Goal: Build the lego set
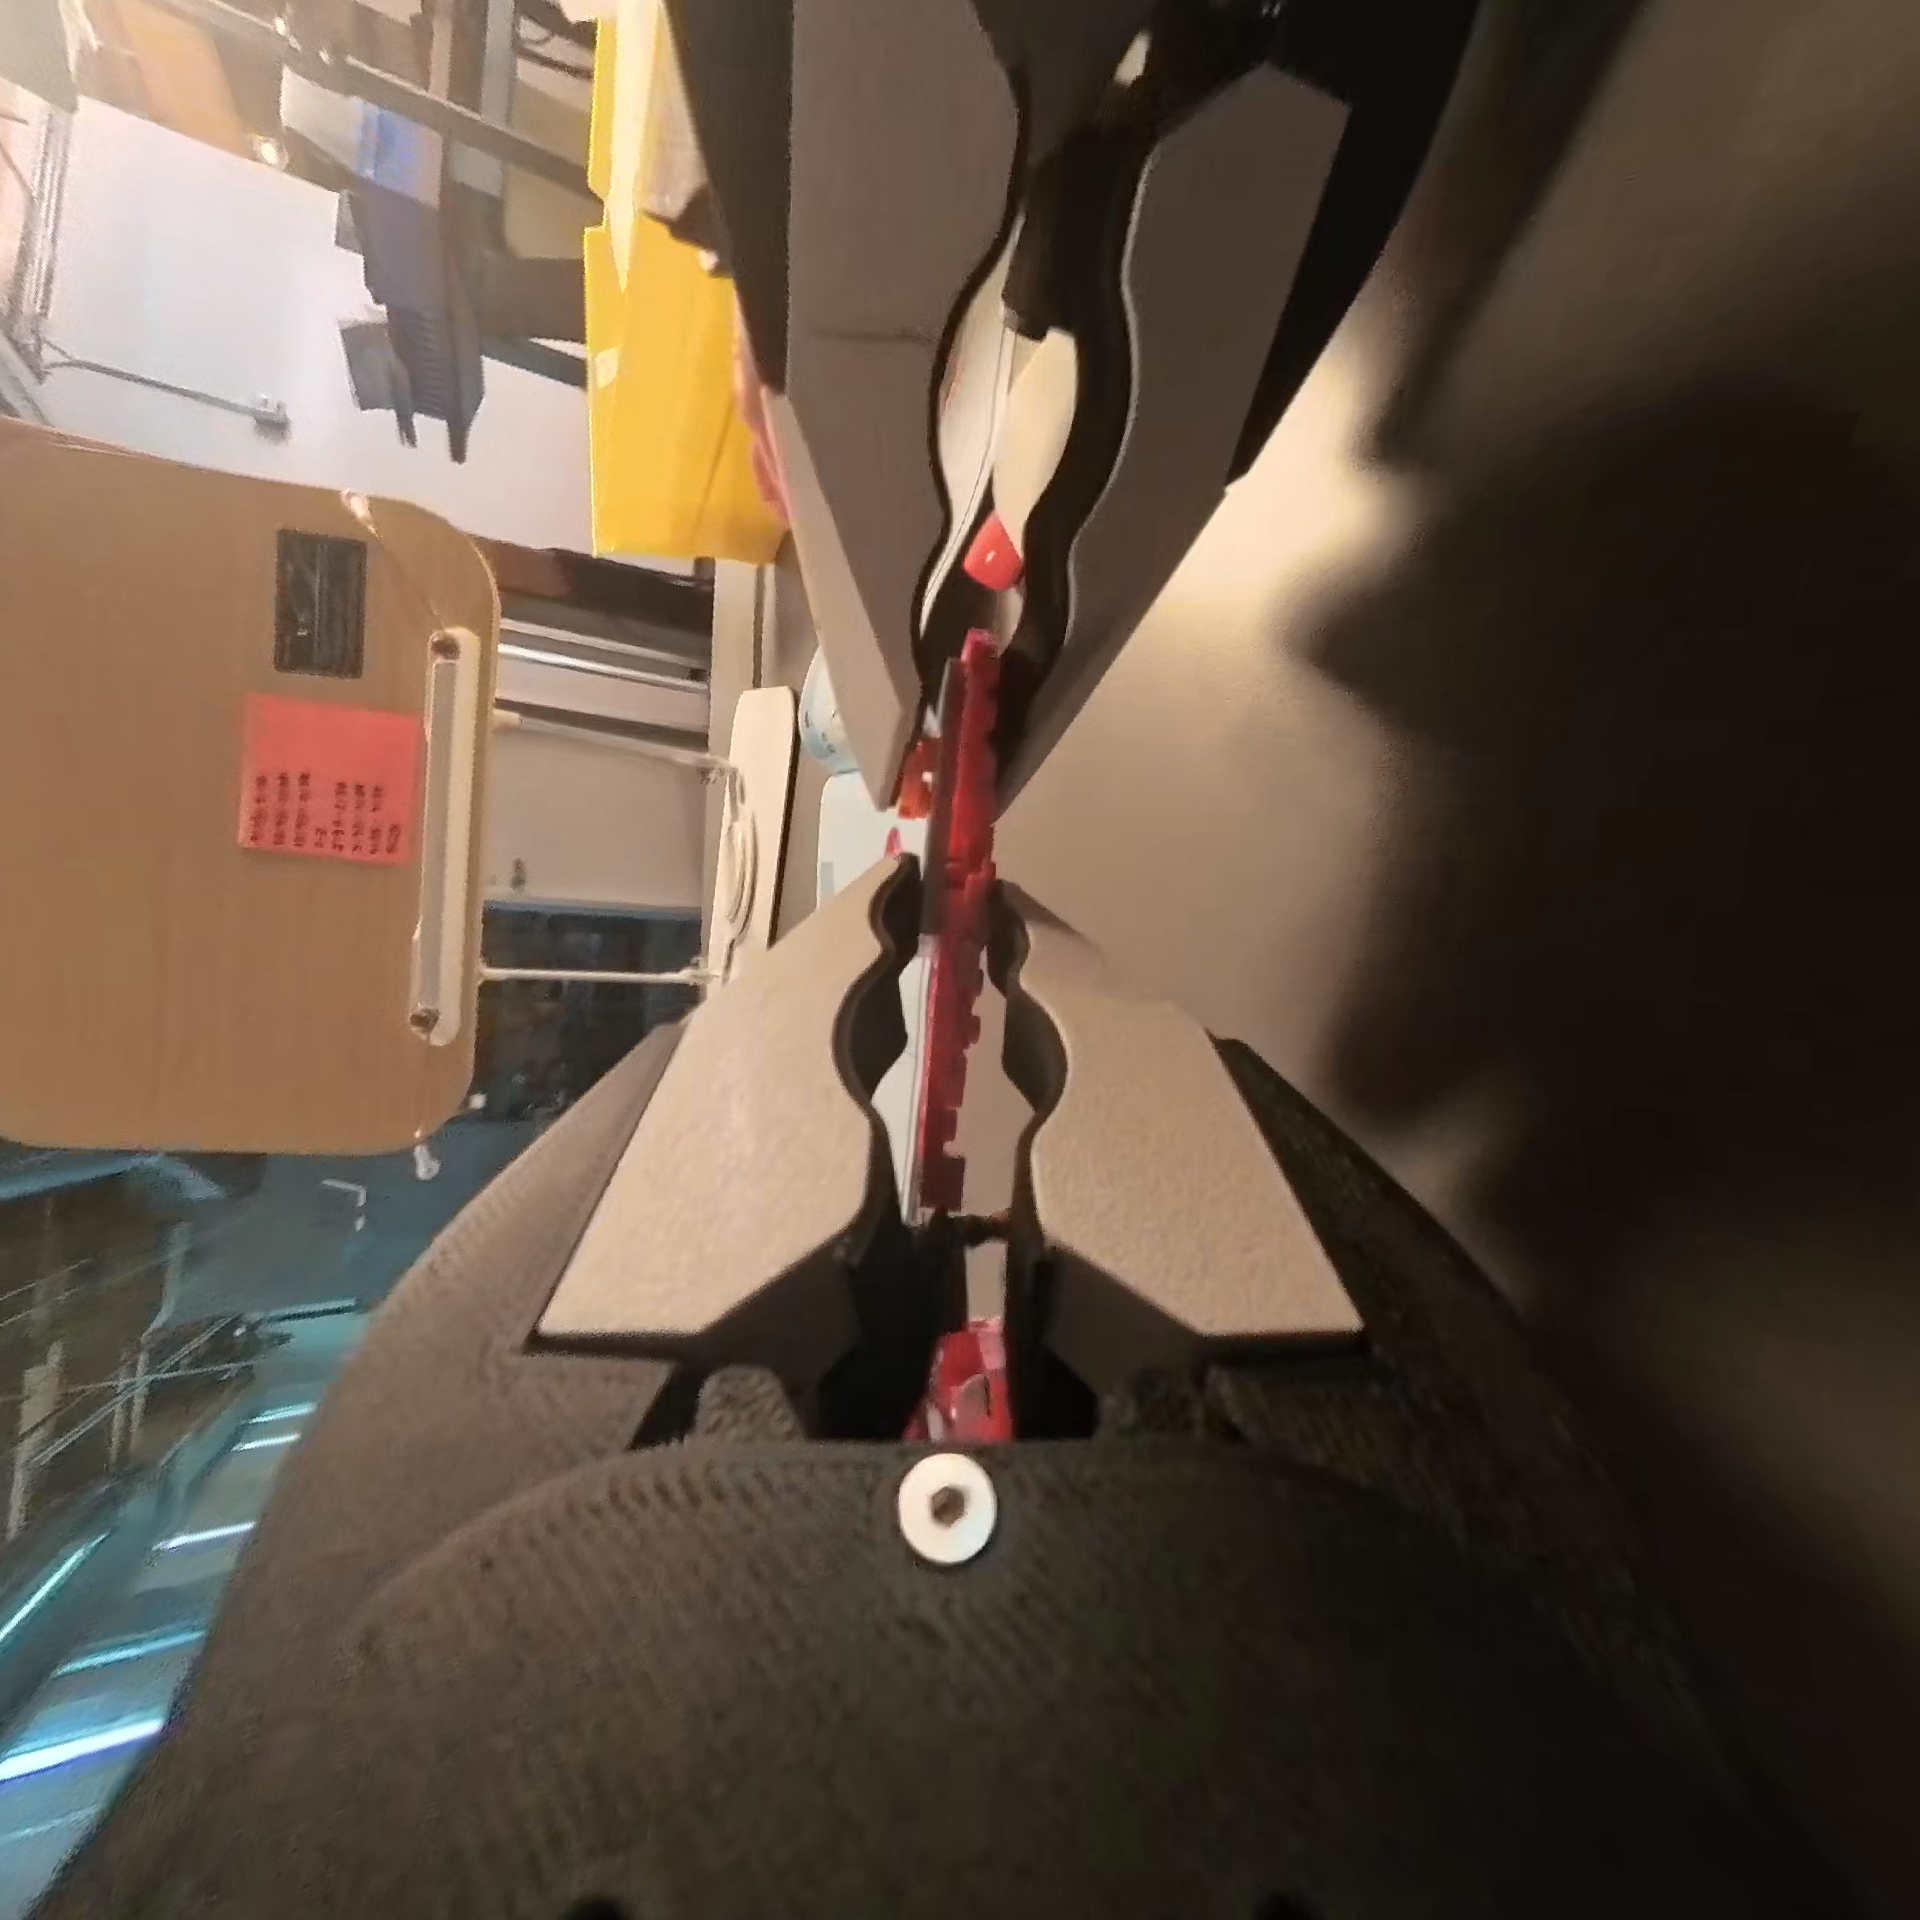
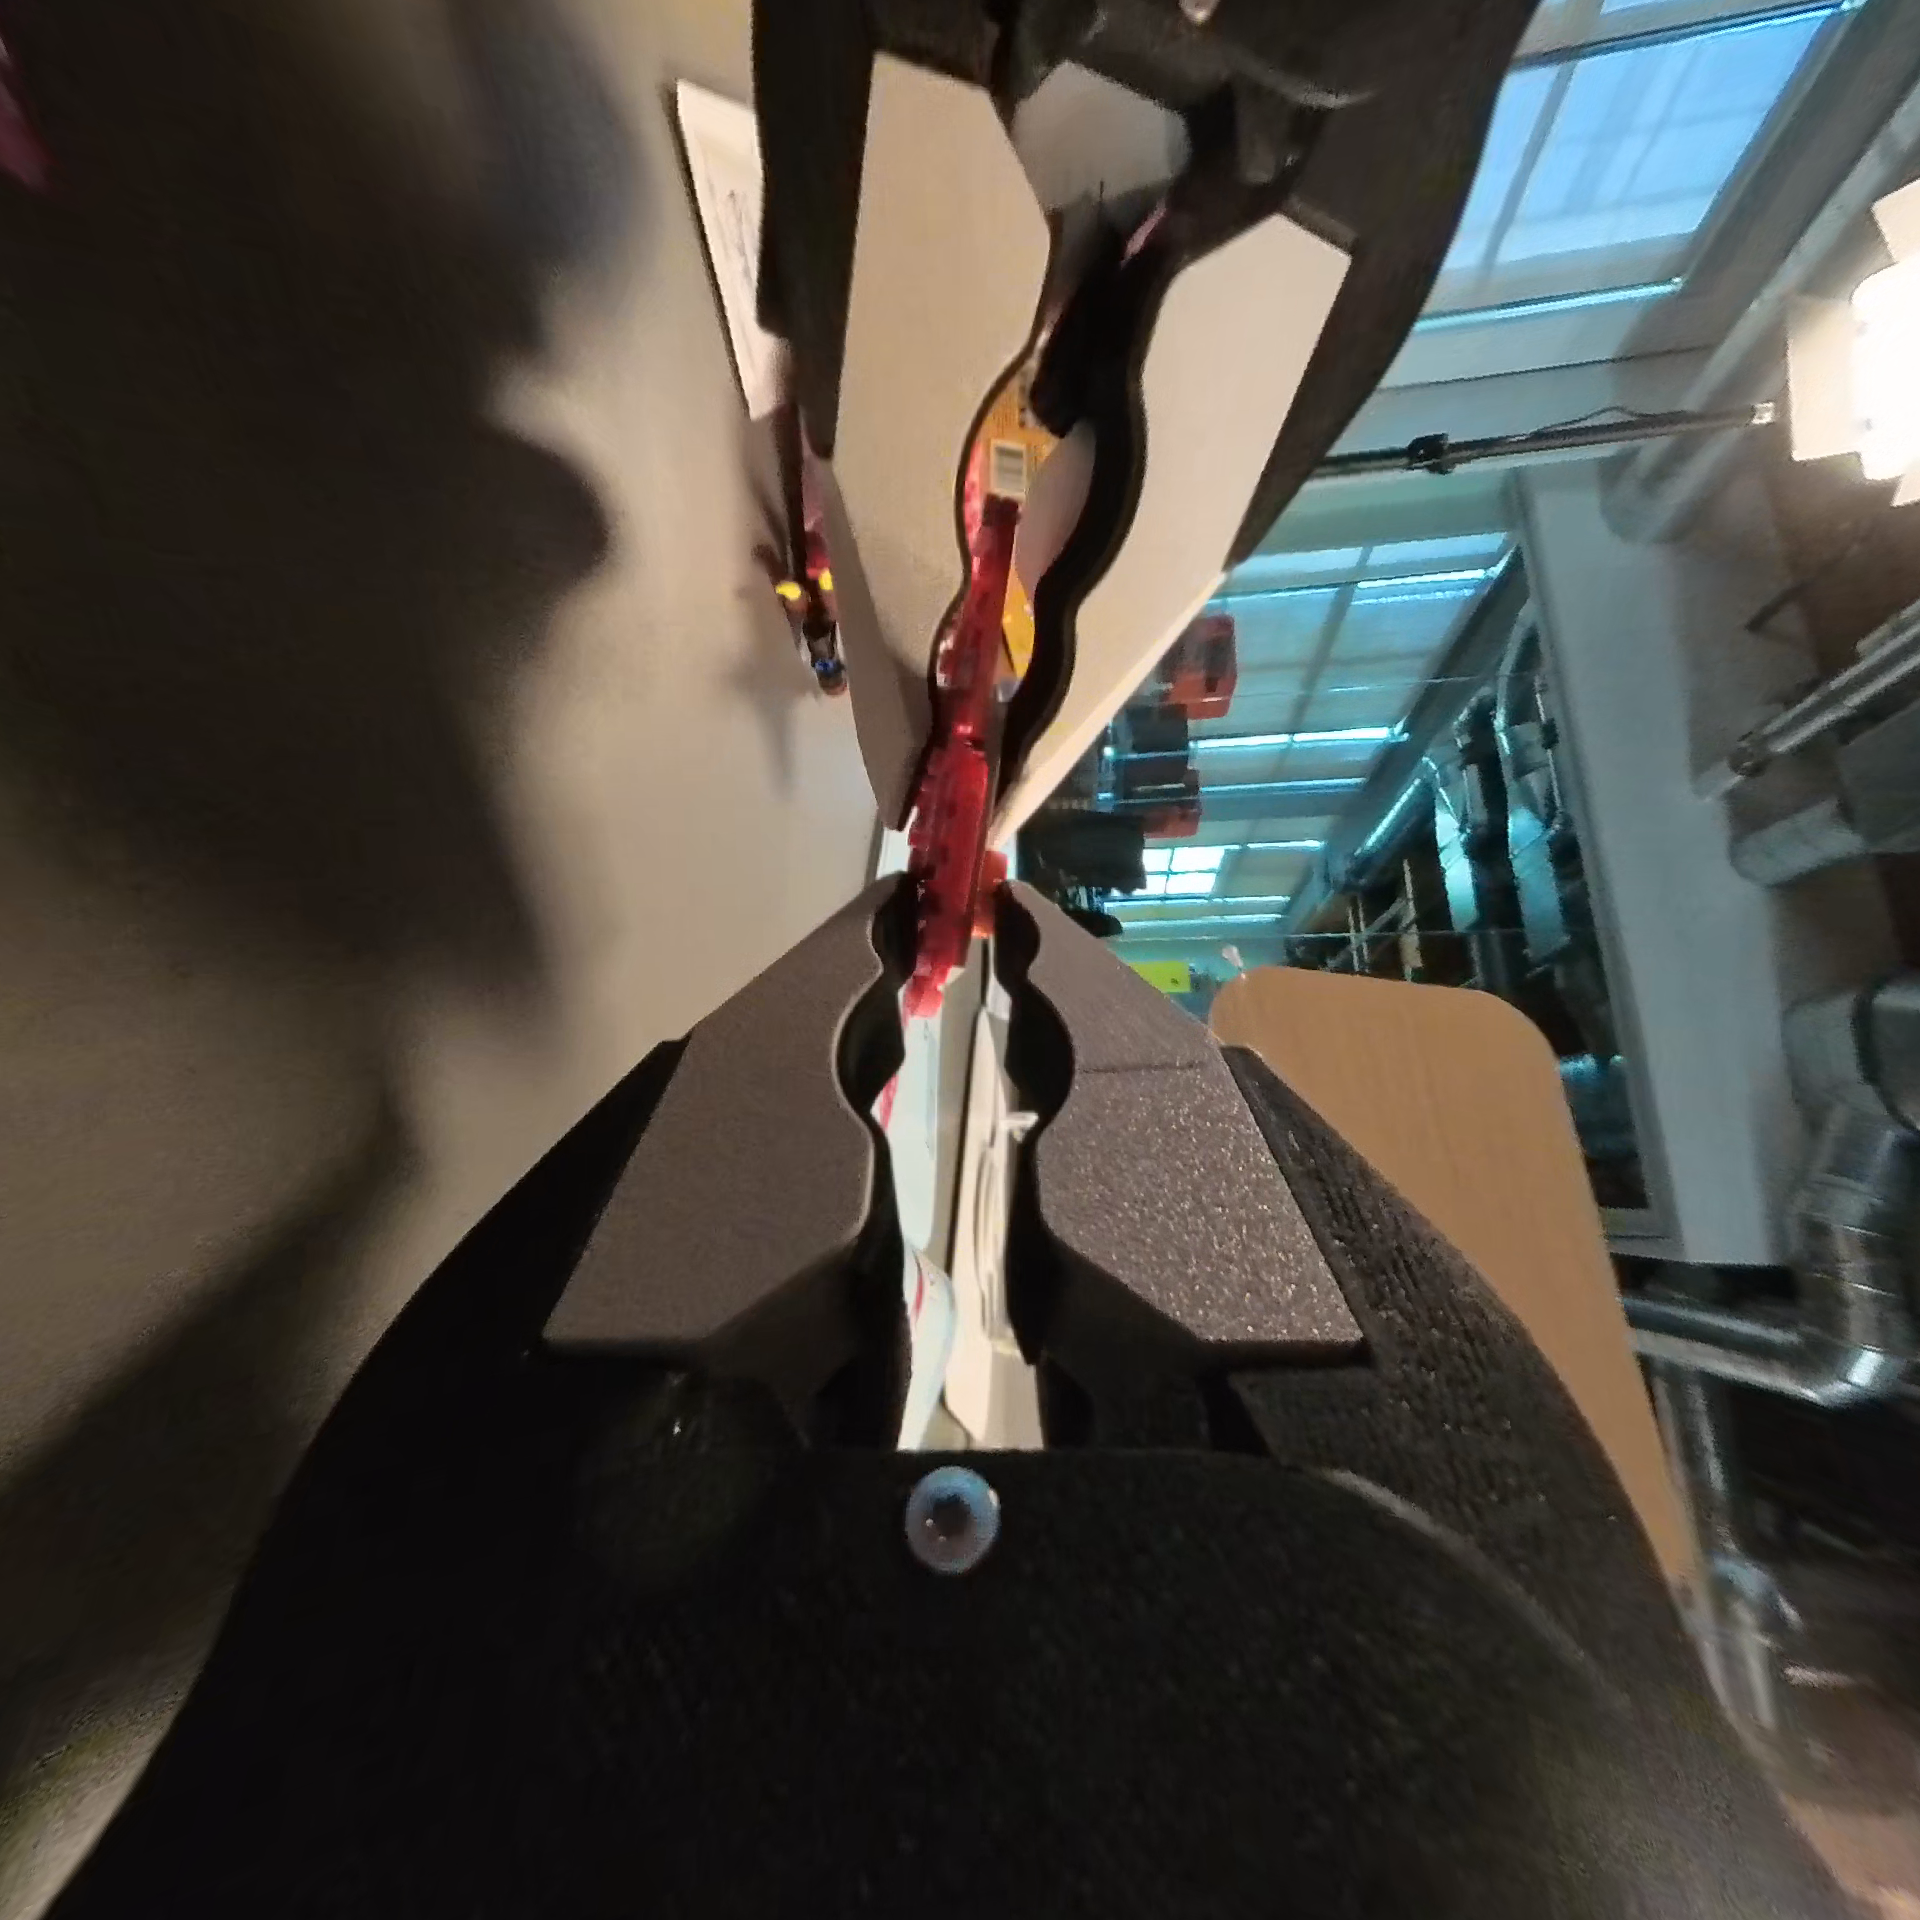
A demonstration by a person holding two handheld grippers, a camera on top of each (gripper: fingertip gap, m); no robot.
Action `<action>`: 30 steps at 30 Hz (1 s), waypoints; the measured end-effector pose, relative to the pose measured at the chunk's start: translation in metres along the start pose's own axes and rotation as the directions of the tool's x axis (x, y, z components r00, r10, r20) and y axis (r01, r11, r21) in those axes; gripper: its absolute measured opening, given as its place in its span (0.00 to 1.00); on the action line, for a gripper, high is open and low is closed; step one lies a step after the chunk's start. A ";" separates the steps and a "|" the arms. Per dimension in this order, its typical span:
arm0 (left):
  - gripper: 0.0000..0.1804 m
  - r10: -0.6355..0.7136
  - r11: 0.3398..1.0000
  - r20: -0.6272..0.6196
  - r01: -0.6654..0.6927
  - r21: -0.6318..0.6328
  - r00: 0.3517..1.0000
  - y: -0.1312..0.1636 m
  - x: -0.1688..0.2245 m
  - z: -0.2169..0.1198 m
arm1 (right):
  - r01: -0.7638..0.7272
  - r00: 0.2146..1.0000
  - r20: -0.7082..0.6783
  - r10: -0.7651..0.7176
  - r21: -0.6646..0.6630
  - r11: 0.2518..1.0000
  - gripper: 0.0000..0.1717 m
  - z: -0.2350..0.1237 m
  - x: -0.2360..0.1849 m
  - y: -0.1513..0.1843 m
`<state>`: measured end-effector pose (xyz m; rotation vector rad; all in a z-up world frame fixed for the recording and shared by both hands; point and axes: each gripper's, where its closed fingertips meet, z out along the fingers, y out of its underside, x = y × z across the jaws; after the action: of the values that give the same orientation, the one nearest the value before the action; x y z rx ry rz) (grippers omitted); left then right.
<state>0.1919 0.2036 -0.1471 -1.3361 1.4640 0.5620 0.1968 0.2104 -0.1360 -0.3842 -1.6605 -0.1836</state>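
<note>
A long red studded plate (image 1: 961,935) is held edge-on between both grippers, which face each other tip to tip. My left gripper (image 1: 961,899) comes in from the bottom of the left wrist view and its pads press on the plate's near end. My right gripper (image 1: 954,816) comes from the top and clamps the far end. In the right wrist view my right gripper (image 2: 954,896) is shut on the same red plate (image 2: 961,769), and my left gripper (image 2: 951,821) grips it from the top. A small clear-red piece (image 1: 914,790) sits on the plate's side.
The cream table top (image 1: 1299,727) lies close beside the grippers, with dark shadows on it. A yellow box (image 1: 665,395) and a wooden panel with a pink sticker (image 1: 208,779) stand beyond. A white sheet (image 2: 727,208) and small coloured parts (image 2: 816,613) lie on the table. My left and right fingertips are right by each other.
</note>
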 end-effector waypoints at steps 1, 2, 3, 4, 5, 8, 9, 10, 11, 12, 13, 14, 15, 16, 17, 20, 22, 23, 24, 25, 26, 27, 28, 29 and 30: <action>0.06 0.009 1.000 0.007 -0.009 -0.021 1.000 0.001 0.000 0.002 | 0.023 1.000 -0.006 -0.023 -0.019 1.000 0.07 0.001 0.000 0.002; 0.06 0.009 0.999 0.007 -0.009 -0.043 1.000 0.003 0.000 0.004 | 0.049 0.999 -0.012 -0.050 -0.042 0.998 0.07 0.003 -0.001 0.005; 0.06 0.004 0.998 0.005 -0.004 -0.060 1.000 0.004 0.000 0.006 | 0.077 0.997 -0.018 -0.078 -0.064 0.995 0.07 0.004 -0.002 0.006; 0.06 0.002 0.998 0.014 -0.001 -0.071 1.000 0.004 -0.001 0.007 | 0.108 0.993 -0.032 -0.111 -0.081 0.991 0.08 0.004 -0.001 0.007; 0.06 0.007 0.997 0.028 -0.005 -0.080 1.000 0.005 -0.003 0.007 | 0.131 0.990 -0.049 -0.136 -0.093 0.987 0.08 0.005 0.001 0.007; 0.06 0.043 0.993 0.064 -0.035 -0.115 0.997 0.004 -0.009 0.008 | 0.082 0.995 -0.055 -0.088 -0.110 0.991 0.08 0.005 0.005 0.010; 0.06 0.061 0.990 0.075 -0.051 -0.128 0.995 0.004 -0.010 0.008 | 0.068 0.996 -0.056 -0.075 -0.116 0.991 0.08 0.005 0.006 0.010; 0.06 0.074 0.988 0.082 -0.062 -0.139 0.994 0.004 -0.011 0.008 | 0.063 0.996 -0.058 -0.071 -0.123 0.990 0.08 0.005 0.006 0.011; 0.06 0.087 0.986 0.088 -0.074 -0.146 0.992 0.004 -0.012 0.009 | 0.060 0.996 -0.056 -0.068 -0.128 0.990 0.08 0.005 0.006 0.012; 0.06 0.100 0.985 0.093 -0.085 -0.150 0.991 0.004 -0.012 0.009 | 0.053 0.997 -0.053 -0.060 -0.133 0.990 0.07 0.005 0.006 0.012; 0.06 0.114 0.984 0.103 -0.098 -0.150 0.988 0.004 -0.013 0.010 | 0.039 0.998 -0.051 -0.046 -0.134 0.990 0.07 0.005 0.006 0.013; 0.06 0.125 0.984 0.122 -0.107 -0.144 0.985 0.003 -0.015 0.009 | 0.016 0.998 -0.056 -0.023 -0.129 0.992 0.07 0.004 0.008 0.013; 0.06 0.127 0.985 0.143 -0.108 -0.133 0.982 0.001 -0.018 0.008 | -0.021 0.998 -0.063 0.014 -0.117 0.993 0.07 0.003 0.011 0.012; 0.06 0.119 0.988 0.154 -0.102 -0.113 0.981 -0.001 -0.020 0.007 | -0.070 0.996 -0.063 0.064 -0.097 0.993 0.06 0.002 0.012 0.012; 0.07 0.089 0.994 0.163 -0.078 -0.073 0.983 -0.005 -0.021 0.005 | -0.117 0.992 -0.061 0.113 -0.073 0.990 0.07 0.001 0.014 0.010; 0.09 -0.106 0.992 0.113 0.096 0.086 0.988 -0.017 -0.024 -0.002 | -0.237 0.971 -0.047 0.236 -0.001 0.972 0.07 -0.001 0.017 0.006; 0.17 -0.211 0.962 0.041 0.200 0.186 0.977 -0.022 -0.025 -0.008 | -0.294 0.955 -0.032 0.295 0.029 0.955 0.07 -0.003 0.019 0.008; 0.22 -0.253 0.942 -0.005 0.247 0.228 0.967 -0.024 -0.025 -0.011 | -0.333 0.943 -0.012 0.334 0.048 0.942 0.07 -0.004 0.018 0.010; 0.28 -0.289 0.921 -0.055 0.293 0.257 0.956 -0.026 -0.023 -0.014 | -0.377 0.926 0.008 0.378 0.070 0.923 0.07 -0.005 0.019 0.011; 0.32 -0.329 0.900 -0.093 0.341 0.269 0.940 -0.024 -0.023 -0.015 | -0.425 0.905 0.035 0.424 0.103 0.899 0.07 -0.006 0.019 0.009; 0.36 -0.361 0.882 -0.131 0.384 0.273 0.923 -0.022 -0.022 -0.015 | -0.483 0.876 0.063 0.479 0.139 0.865 0.06 -0.008 0.021 0.006; 0.39 -0.392 0.864 -0.158 0.422 0.273 0.906 -0.020 -0.023 -0.014 | -0.539 0.842 0.090 0.532 0.168 0.825 0.06 -0.011 0.024 0.003; 0.39 -0.421 0.848 -0.174 0.454 0.273 0.890 -0.017 -0.024 -0.013 | -0.582 0.813 0.118 0.570 0.197 0.789 0.07 -0.013 0.027 -0.001; 0.39 -0.437 0.837 -0.189 0.474 0.273 0.880 -0.016 -0.023 -0.012 | -0.610 0.792 0.138 0.595 0.222 0.761 0.06 -0.016 0.030 -0.005; 0.37 -0.433 0.831 -0.194 0.473 0.294 0.880 -0.017 -0.023 -0.013 | -0.623 0.781 0.158 0.604 0.247 0.742 0.06 -0.018 0.031 -0.010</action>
<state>0.1996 0.1980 -0.1168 -1.3946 1.2033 -0.0803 0.2074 0.1995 -0.1016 -0.7019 -1.5099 0.5737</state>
